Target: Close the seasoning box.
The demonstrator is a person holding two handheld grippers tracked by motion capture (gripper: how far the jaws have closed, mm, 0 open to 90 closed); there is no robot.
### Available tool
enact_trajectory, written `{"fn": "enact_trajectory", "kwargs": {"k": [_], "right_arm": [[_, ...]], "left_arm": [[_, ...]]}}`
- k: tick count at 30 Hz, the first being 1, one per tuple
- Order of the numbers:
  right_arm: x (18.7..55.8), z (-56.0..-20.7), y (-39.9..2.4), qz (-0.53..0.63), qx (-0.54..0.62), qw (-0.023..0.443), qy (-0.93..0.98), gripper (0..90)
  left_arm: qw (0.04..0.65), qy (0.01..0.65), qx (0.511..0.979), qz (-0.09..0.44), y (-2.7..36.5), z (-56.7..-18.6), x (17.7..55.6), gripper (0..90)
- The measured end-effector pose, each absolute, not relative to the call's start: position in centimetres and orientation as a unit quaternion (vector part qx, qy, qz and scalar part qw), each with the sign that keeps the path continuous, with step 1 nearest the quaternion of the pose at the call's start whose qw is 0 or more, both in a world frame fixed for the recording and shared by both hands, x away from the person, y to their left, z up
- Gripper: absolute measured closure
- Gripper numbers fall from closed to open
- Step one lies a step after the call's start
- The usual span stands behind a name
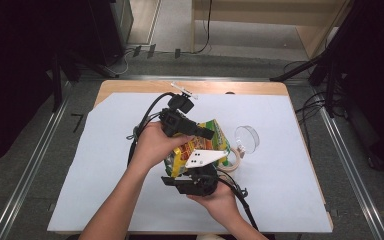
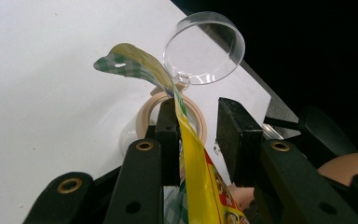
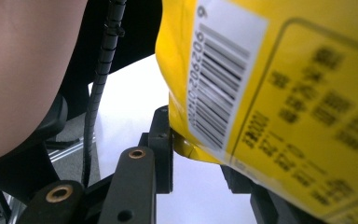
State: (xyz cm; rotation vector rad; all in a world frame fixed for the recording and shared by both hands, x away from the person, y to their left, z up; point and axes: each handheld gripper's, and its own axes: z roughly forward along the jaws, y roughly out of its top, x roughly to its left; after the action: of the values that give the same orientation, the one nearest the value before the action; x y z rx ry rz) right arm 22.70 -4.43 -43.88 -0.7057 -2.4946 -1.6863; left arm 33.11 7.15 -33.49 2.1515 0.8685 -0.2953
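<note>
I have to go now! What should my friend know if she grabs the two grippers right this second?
Left gripper: the top edge of the yellow snack bag runs up between its jaws, lying against one jaw with a gap to the other, so I can't tell if it is pinched.
Right gripper: at the bag's lower corner; a grip can't be told either.
The bag is held up above the white sheet. Beside it lie a tape roll and a clear round lid.
Done: bag lifted between both grippers.
Left: probably pulling it open; the top looks sealed.
</note>
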Motion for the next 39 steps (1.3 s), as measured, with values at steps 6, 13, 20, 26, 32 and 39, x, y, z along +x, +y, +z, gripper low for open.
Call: {"fn": "enact_trajectory", "kwargs": {"k": [6, 13, 20, 26, 32, 39], "right_arm": [[22.64, -43.89, -4.41, -0.546, -0.230, 0.027, -0.805, 69.4], [22.62, -43.95, -4.41, -0.547, -0.230, 0.028, -0.804, 69.4], [22.59, -43.99, -4.41, -0.548, -0.230, 0.027, -0.804, 69.5], [22.57, -43.99, -4.40, -0.549, -0.229, 0.026, -0.804, 69.6], [22.58, -44.00, -4.39, -0.548, -0.228, 0.026, -0.804, 69.7], [22.57, -44.05, -4.39, -0.548, -0.230, 0.025, -0.804, 69.7]], "left_arm": [[0.391, 0.341, 0.847, -0.113, 7.19, -33.48, 33.10, 70.7], [0.392, 0.341, 0.847, -0.114, 7.15, -33.48, 33.04, 70.7], [0.392, 0.340, 0.847, -0.114, 7.16, -33.48, 33.02, 70.6], [0.391, 0.340, 0.847, -0.115, 7.21, -33.46, 32.99, 70.6], [0.392, 0.341, 0.847, -0.115, 7.22, -33.49, 33.02, 70.6], [0.392, 0.341, 0.847, -0.116, 7.22, -33.52, 33.03, 70.7]]}}
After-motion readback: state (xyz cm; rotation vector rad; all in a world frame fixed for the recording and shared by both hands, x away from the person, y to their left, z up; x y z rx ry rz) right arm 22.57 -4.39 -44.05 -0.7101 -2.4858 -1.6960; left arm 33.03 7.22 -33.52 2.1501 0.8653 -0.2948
